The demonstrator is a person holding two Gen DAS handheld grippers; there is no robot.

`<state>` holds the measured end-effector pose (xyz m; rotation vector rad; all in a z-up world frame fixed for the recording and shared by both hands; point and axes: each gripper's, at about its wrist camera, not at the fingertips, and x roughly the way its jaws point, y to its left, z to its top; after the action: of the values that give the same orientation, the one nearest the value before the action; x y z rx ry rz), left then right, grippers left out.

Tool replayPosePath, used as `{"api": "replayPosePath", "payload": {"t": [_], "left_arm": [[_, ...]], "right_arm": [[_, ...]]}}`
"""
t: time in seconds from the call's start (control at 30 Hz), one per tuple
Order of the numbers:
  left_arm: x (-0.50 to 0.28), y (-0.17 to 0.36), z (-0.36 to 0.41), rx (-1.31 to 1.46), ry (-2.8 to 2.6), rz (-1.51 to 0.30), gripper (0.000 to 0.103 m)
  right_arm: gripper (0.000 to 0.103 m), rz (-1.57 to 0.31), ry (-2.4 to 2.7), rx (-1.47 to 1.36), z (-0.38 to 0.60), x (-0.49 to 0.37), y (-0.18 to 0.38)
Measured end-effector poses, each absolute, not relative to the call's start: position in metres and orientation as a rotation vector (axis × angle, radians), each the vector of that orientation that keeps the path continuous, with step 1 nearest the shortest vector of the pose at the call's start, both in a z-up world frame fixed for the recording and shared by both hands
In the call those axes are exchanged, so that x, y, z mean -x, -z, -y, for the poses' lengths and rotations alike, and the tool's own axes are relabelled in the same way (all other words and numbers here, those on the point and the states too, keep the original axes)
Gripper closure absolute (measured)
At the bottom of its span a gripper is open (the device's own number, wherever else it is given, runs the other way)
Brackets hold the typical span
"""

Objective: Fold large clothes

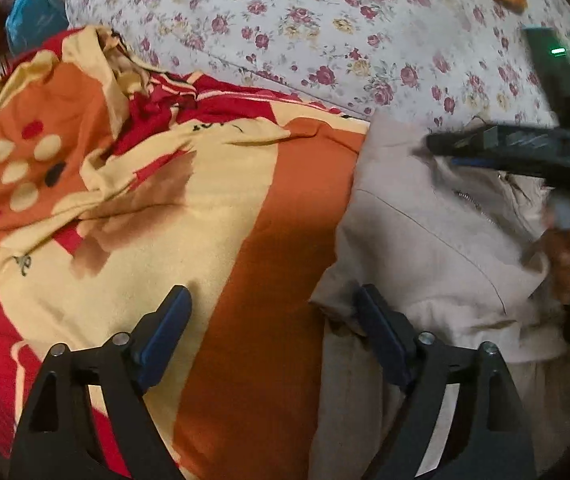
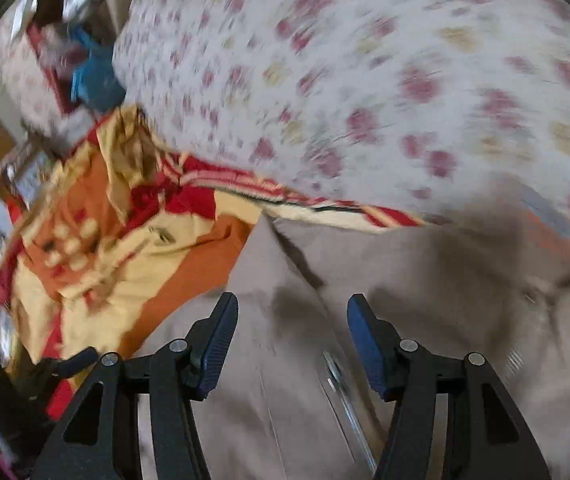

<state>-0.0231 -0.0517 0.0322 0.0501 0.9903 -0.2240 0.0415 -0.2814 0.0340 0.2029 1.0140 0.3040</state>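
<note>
The beige jacket [image 1: 425, 248] is lying at lower right of the left wrist view on an orange-and-yellow blanket [image 1: 213, 208], while the left gripper [image 1: 273, 320] and right gripper [image 2: 293, 328] are both hovering over it, jaws apart and empty

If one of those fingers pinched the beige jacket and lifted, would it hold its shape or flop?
Probably flop: the beige jacket lies creased and slumped on the orange and yellow blanket. Its zipper may add slight stiffness and weight along that line. It likely drags rather than slides cleanly.
</note>
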Motion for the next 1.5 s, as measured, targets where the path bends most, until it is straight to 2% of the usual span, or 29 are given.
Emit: {"api": "replayPosePath", "payload": {"t": [0.03, 0.07, 0.1, 0.13, 0.3, 0.43, 0.53, 0.57, 0.6, 0.67, 0.73, 0.8, 0.9, 0.97, 1.0, 1.03, 1.07, 1.13, 1.27, 1.3, 1.37, 1.43, 1.5], "left_arm": [[0.022, -0.032, 0.05, -0.04, 0.228, -0.987, 0.014], [0.022, -0.031, 0.051, -0.036, 0.231, -0.987, 0.014], [0.02, -0.031, 0.051, -0.032, 0.236, -0.987, 0.014], [0.02, -0.034, 0.051, -0.028, 0.239, -0.979, 0.014], [0.02, -0.054, 0.047, -0.025, 0.229, -0.883, 0.014], [0.017, -0.048, 0.049, -0.066, 0.21, -0.884, 0.014], [0.014, -0.038, 0.05, -0.05, 0.227, -0.934, 0.014], [0.016, -0.039, 0.049, -0.053, 0.228, -0.93, 0.014], [0.016, -0.039, 0.049, -0.058, 0.228, -0.923, 0.014], [0.018, -0.04, 0.049, -0.058, 0.219, -0.919, 0.014], [0.018, -0.037, 0.047, -0.038, 0.215, -0.933, 0.014], [0.018, -0.035, 0.045, -0.012, 0.209, -0.942, 0.014], [0.02, -0.036, 0.043, 0.021, 0.189, -0.933, 0.014], [0.022, -0.038, 0.045, 0.019, 0.171, -0.921, 0.014], [0.024, -0.04, 0.047, 0.014, 0.165, -0.917, 0.014], [0.026, -0.043, 0.048, 0.011, 0.165, -0.914, 0.014], [0.03, -0.049, 0.05, 0.009, 0.172, -0.91, 0.014], [0.04, -0.065, 0.053, 0.014, 0.189, -0.875, 0.014], [0.05, -0.082, 0.072, -0.005, 0.223, -0.831, 0.014], [0.05, -0.08, 0.079, -0.017, 0.23, -0.84, 0.014], [0.045, -0.068, 0.099, -0.065, 0.252, -0.881, 0.014], [0.042, -0.055, 0.114, -0.132, 0.235, -0.925, 0.014], [0.042, -0.05, 0.117, -0.15, 0.23, -0.924, 0.014]], "right_arm": [[0.047, -1.035, -0.311, -0.173, 0.273, -0.049, -0.028], [0.057, -1.058, -0.312, -0.131, 0.265, -0.056, -0.02], [0.091, -1.064, -0.313, -0.095, 0.259, -0.06, -0.015], [0.103, -1.061, -0.313, -0.076, 0.258, -0.061, -0.014], [0.103, -0.937, -0.339, -0.117, 0.241, -0.079, -0.033], [0.102, -0.968, -0.316, -0.1, 0.214, -0.095, -0.021], [0.094, -0.98, -0.326, -0.152, 0.229, -0.074, -0.033], [0.081, -0.985, -0.324, -0.172, 0.237, -0.065, -0.04], [0.063, -0.987, -0.313, -0.191, 0.253, -0.05, -0.05], [0.045, -0.99, -0.253, -0.183, 0.283, -0.02, -0.064], [0.037, -1.001, -0.201, -0.177, 0.325, 0.018, -0.074], [0.023, -1.006, -0.103, -0.161, 0.373, 0.061, -0.078], [0.017, -1.024, 0.061, -0.119, 0.426, 0.113, -0.068], [0.017, -1.067, 0.081, -0.205, 0.45, 0.131, -0.049], [0.023, -1.081, 0.06, -0.238, 0.451, 0.133, -0.042], [0.035, -1.101, 0.016, -0.269, 0.451, 0.133, -0.031], [0.079, -1.13, 0.0, -0.255, 0.445, 0.129, -0.024], [0.087, -1.115, 0.04, -0.127, 0.432, 0.123, -0.032], [0.087, -0.893, 0.17, 0.028, 0.427, 0.119, -0.079], [0.077, -0.872, 0.212, 0.062, 0.428, 0.115, -0.076], [0.065, -0.938, 0.203, 0.027, 0.438, 0.106, -0.057], [0.064, -1.046, 0.217, -0.07, 0.457, 0.111, -0.042], [0.063, -0.988, 0.237, -0.196, 0.472, 0.138, -0.05]]}}
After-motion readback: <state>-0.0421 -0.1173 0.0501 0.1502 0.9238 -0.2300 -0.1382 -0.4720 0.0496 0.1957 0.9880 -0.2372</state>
